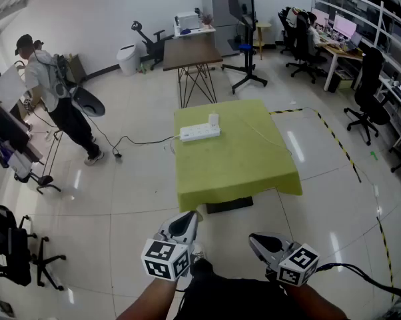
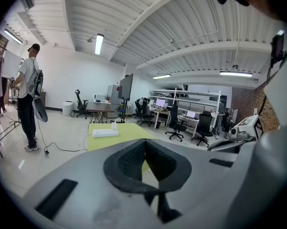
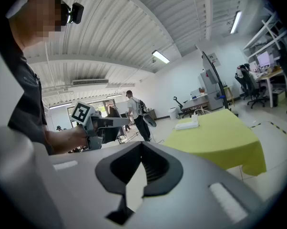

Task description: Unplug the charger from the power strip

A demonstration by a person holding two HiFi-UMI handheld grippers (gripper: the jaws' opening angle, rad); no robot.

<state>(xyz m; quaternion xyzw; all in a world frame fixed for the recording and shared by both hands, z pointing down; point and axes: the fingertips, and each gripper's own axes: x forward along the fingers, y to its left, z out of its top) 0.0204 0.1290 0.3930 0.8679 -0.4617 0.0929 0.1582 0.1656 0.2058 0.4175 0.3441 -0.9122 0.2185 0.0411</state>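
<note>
A white power strip point(image 1: 200, 133) lies near the far edge of a table under a yellow-green cloth point(image 1: 244, 165). A white charger point(image 1: 214, 120) stands plugged into its right end. A white cord runs off the strip's left end to the floor. Both grippers are well short of the table, near the person's body. My left gripper point(image 1: 190, 217) and my right gripper point(image 1: 254, 241) point toward the table, both shut and with nothing in them. The left gripper view shows the strip point(image 2: 105, 133) and charger point(image 2: 114, 126) far off; the right gripper view shows the strip point(image 3: 186, 125) likewise.
A person with a backpack point(image 1: 59, 99) stands at the left beside equipment. A brown table point(image 1: 191, 53) and a monitor stand point(image 1: 246, 69) are beyond the clothed table. Desks and office chairs point(image 1: 367, 95) line the right. Black-yellow tape point(image 1: 337, 142) marks the floor.
</note>
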